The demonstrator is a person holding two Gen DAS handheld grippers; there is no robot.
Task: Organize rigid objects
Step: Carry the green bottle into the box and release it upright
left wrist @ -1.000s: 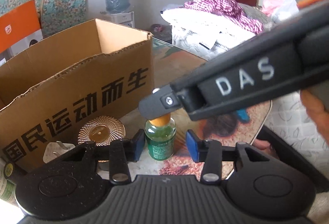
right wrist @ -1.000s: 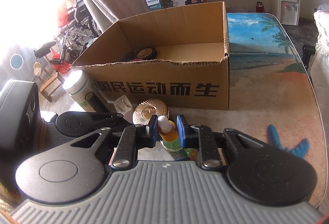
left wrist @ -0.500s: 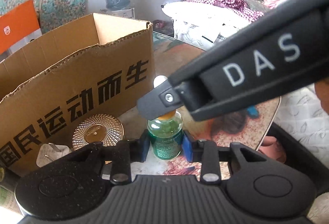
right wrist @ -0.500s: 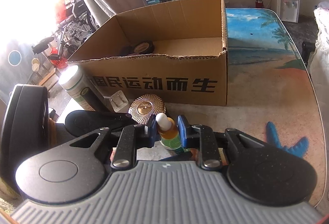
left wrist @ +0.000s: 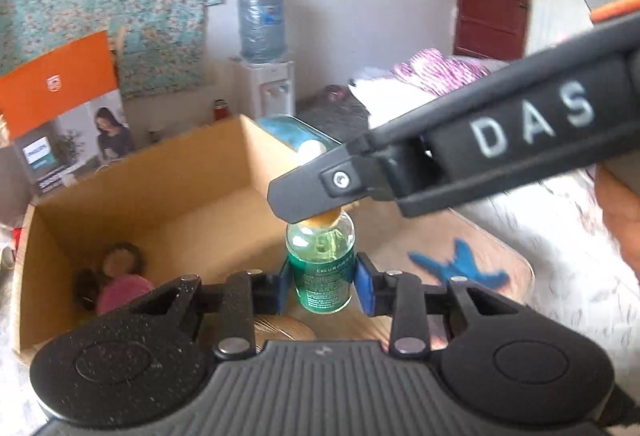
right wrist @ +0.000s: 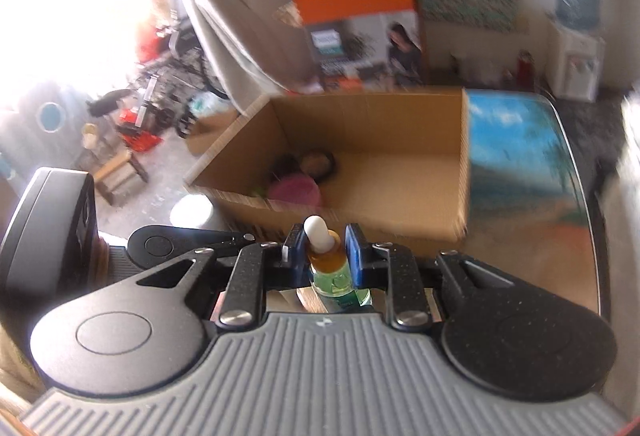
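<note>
A small green glass dropper bottle [left wrist: 322,268] with an amber collar and white bulb [right wrist: 325,256] is held upright in the air. My left gripper [left wrist: 323,286] is shut on its body. My right gripper [right wrist: 323,252] is shut on its neck from above; its finger [left wrist: 320,188] crosses the left wrist view. The open cardboard box [left wrist: 168,196] lies just ahead and below, also in the right wrist view [right wrist: 400,140]. It holds a pink round thing [right wrist: 294,190] and dark round things in its left corner.
A gold ribbed disc [left wrist: 280,330] lies on the table below the bottle. A white-capped can [right wrist: 192,210] stands left of the box. The beach-print table [right wrist: 520,172] reaches right, with a blue starfish shape [left wrist: 460,268]. An orange Philips box [right wrist: 356,20] stands behind.
My left gripper closed on the bottle's body. Both grippers lifted the bottle off the table, and the views now look down into the box.
</note>
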